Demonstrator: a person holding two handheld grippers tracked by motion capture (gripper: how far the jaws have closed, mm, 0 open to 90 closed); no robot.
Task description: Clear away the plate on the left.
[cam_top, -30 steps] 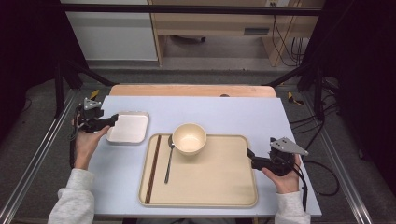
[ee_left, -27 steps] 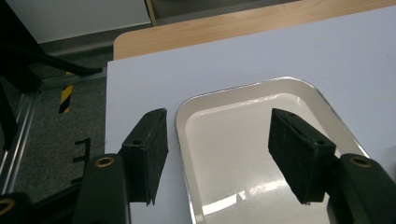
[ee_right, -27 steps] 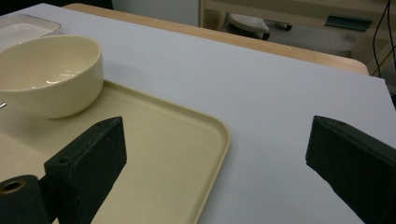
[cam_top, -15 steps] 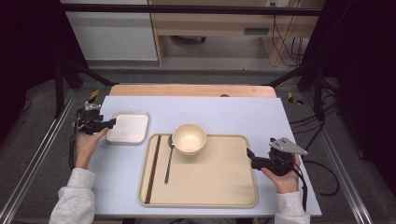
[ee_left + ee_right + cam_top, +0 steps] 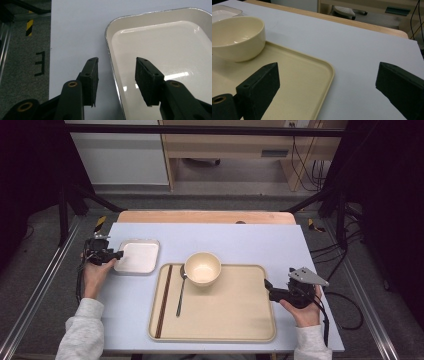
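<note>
The left gripper (image 5: 116, 254) sits at the near-left edge of a small white dish (image 5: 138, 256); its jaws have just been closing and now straddle the dish's metal rim (image 5: 110, 57), one pad outside on the table and the other over the dish's glossy floor, neither pressing on the rim yet. The right gripper (image 5: 267, 285) rests at the far side of the scene from it, jaws spread wide with one over the corner of the tray (image 5: 322, 75) and the other over bare table, nothing between them. Beyond both claws spreads the pale blue table (image 5: 260, 245). Between the two grippers lies the large tan tray (image 5: 225, 315). On the tray, ahead and left of the right gripper, stands a cream bowl (image 5: 202, 268). Just beside the bowl lies a spoon (image 5: 180, 292), and next to that a pair of dark chopsticks (image 5: 163, 301) along the tray's edge nearest the left gripper.
</note>
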